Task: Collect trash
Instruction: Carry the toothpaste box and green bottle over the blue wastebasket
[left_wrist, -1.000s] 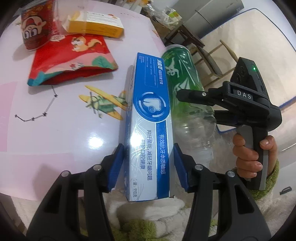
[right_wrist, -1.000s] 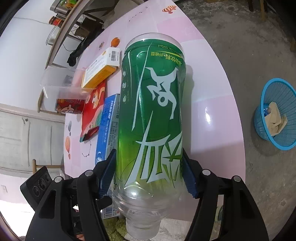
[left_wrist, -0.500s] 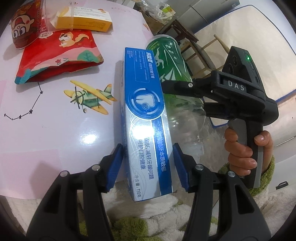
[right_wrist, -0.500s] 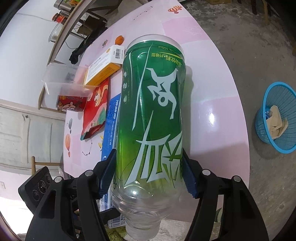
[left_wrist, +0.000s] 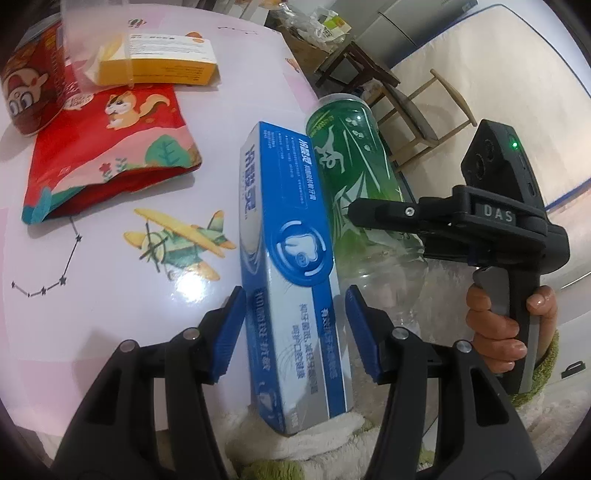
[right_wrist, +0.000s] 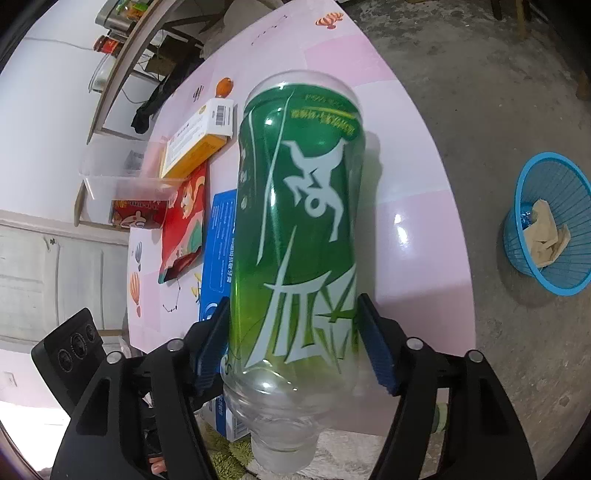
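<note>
Both claws hold clamped, the left gripper (left_wrist: 293, 332) on the long blue cardboard toothpaste box (left_wrist: 291, 266) and the right gripper (right_wrist: 293, 349) on the green-labelled clear plastic bottle (right_wrist: 295, 221), likely bound for the blue mesh basket (right_wrist: 576, 236) at three o'clock.

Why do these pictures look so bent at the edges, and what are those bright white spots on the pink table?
Left wrist view: a fisheye lens curves the table edge and darkens the corners; the white spot by the blue box is lamp glare. Right wrist view: the same bending rounds the table and the floor; glare sits right of the green bottle, whose print looks slightly soft, while the blue basket is sharp.
</note>
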